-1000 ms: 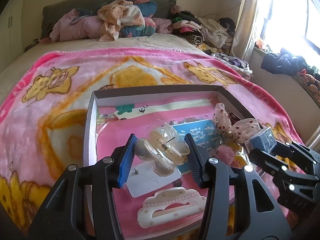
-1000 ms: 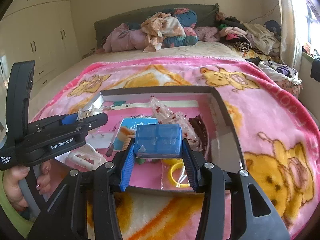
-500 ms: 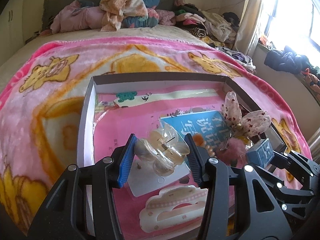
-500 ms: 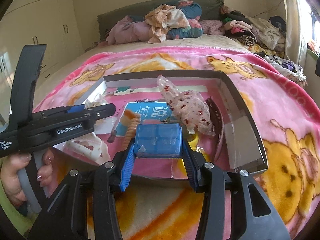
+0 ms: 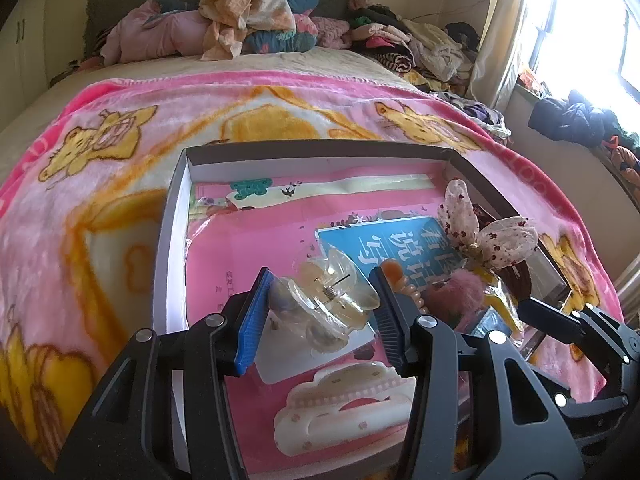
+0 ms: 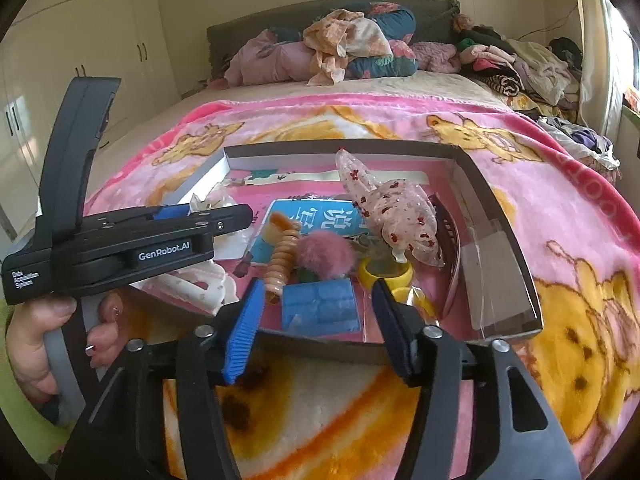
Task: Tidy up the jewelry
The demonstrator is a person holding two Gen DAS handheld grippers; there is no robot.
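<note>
A shallow box (image 5: 172, 240) is laid on a pink blanket (image 5: 100, 184) on the bed, and the jewelry is collected inside it. The left gripper (image 5: 320, 304) is kept closed on a clear claw clip (image 5: 324, 300); the clip is pressed between the blue pad and the black pad and is held a little above the pink floor of the box, near its front left part. Just below this clip a cream clip (image 5: 344, 408) is seen lying flat in the box. The right gripper (image 6: 318, 312) has just been opening, and now its jaws are spread with a gap on both sides of a blue case (image 6: 320, 306). The case is placed on the floor of the box at the front wall, between the two pads but not pressed by them. Beside the case a pink pompom (image 6: 326, 254), an orange bead string (image 6: 282, 258) and a yellow ring (image 6: 386, 274) are found close together. Behind them a spotted bow (image 6: 394, 216) is standing up above a blue card (image 6: 316, 218). A dark hair band (image 6: 450, 240) is lying near the right wall. A hand (image 6: 36, 332) is seen under the left gripper in the right wrist view, around its handle
</note>
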